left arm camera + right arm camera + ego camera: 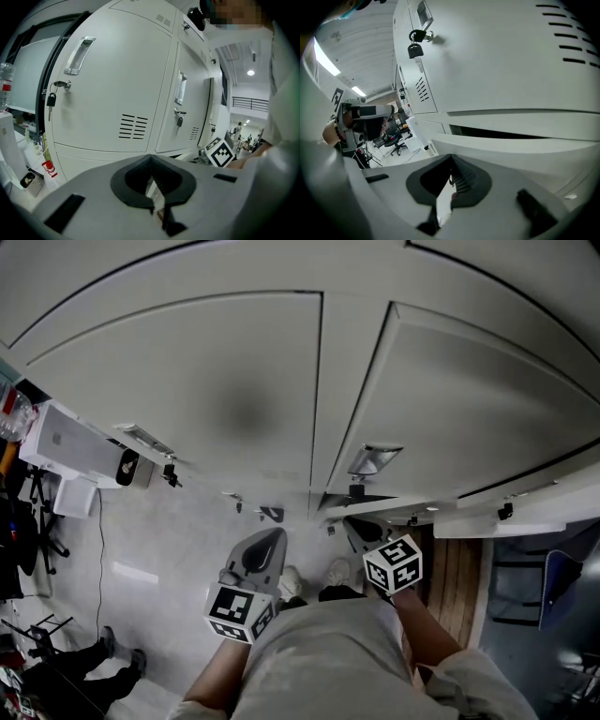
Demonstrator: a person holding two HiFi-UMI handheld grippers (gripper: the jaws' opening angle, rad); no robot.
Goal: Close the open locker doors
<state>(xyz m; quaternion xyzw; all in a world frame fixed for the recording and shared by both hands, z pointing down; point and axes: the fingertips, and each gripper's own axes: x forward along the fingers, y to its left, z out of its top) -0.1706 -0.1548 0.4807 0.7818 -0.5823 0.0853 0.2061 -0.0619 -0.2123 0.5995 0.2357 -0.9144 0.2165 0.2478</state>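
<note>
Facing a locker door (469, 399), seemingly ajar, top cropped: left hand-held gripper (151, 161) & right hand-held gripper (451, 161) both pressed together.

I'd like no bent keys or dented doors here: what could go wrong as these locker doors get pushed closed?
1. The lower door in front of the right gripper stands ajar. The jaws are shut, so a push with them might skid off its smooth face.
2. A key hangs from the lock above it. A gripper passing close could snag or bend it.
</note>
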